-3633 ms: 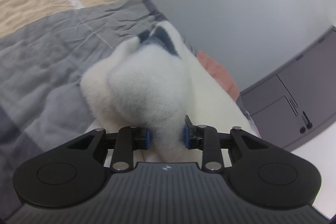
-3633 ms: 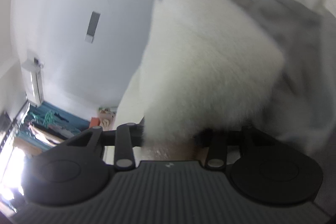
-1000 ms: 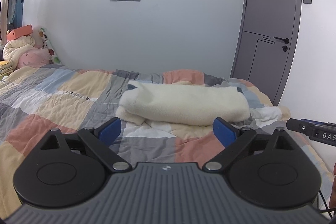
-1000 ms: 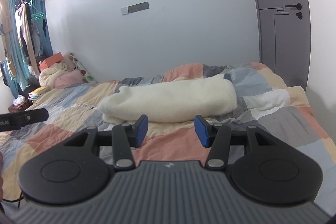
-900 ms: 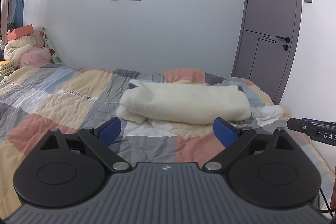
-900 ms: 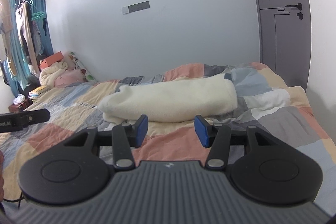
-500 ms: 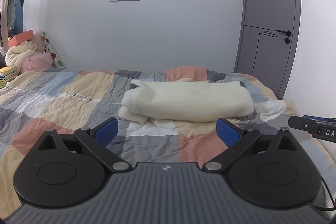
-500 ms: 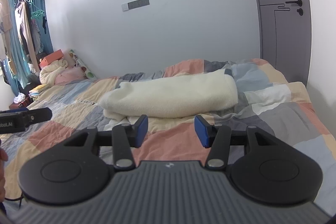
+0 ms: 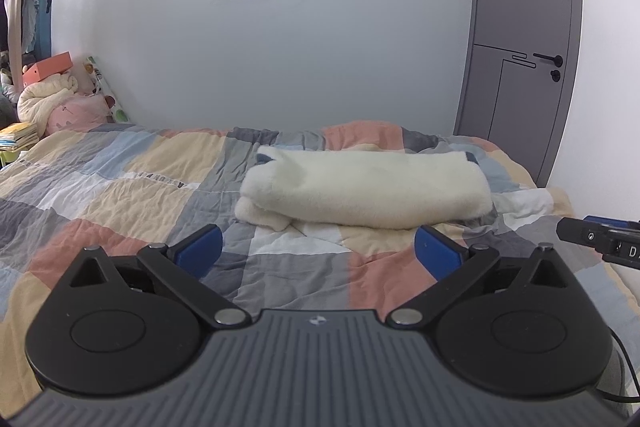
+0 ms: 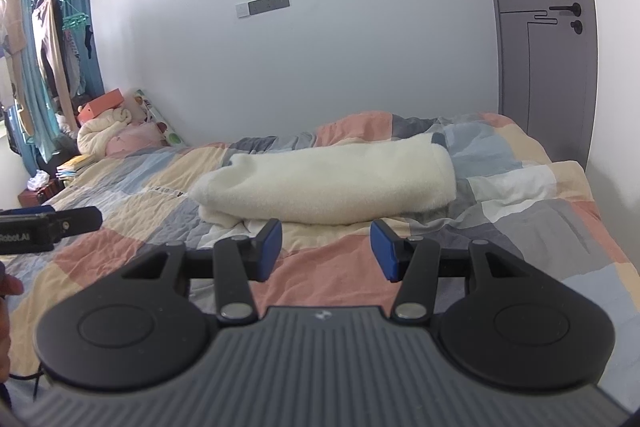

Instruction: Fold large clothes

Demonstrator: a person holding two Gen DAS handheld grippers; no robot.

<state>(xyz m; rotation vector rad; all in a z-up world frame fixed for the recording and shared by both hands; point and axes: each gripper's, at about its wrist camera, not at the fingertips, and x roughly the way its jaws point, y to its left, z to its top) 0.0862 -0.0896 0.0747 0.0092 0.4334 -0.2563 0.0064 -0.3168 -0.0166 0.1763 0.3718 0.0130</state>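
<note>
A cream fleece garment [image 9: 368, 189] lies folded in a long bundle on the patchwork bed [image 9: 120, 195]; it also shows in the right wrist view [image 10: 328, 187]. My left gripper [image 9: 318, 251] is open and empty, held well back from the bundle above the quilt. My right gripper [image 10: 326, 251] is open and empty, also back from the bundle. The tip of the right gripper shows at the right edge of the left wrist view [image 9: 600, 237]. The left gripper's tip shows at the left edge of the right wrist view [image 10: 44, 227].
A grey door [image 9: 524, 39] stands at the right behind the bed. Pillows, a plush toy and an orange box [image 9: 60, 91] pile at the head of the bed. Hanging clothes [image 10: 48, 67] are at the far left.
3.6 s ago both grippers were shut on the fleece garment. They have let go and pulled back. Over the last second both views lowered slightly; the bundle lies still.
</note>
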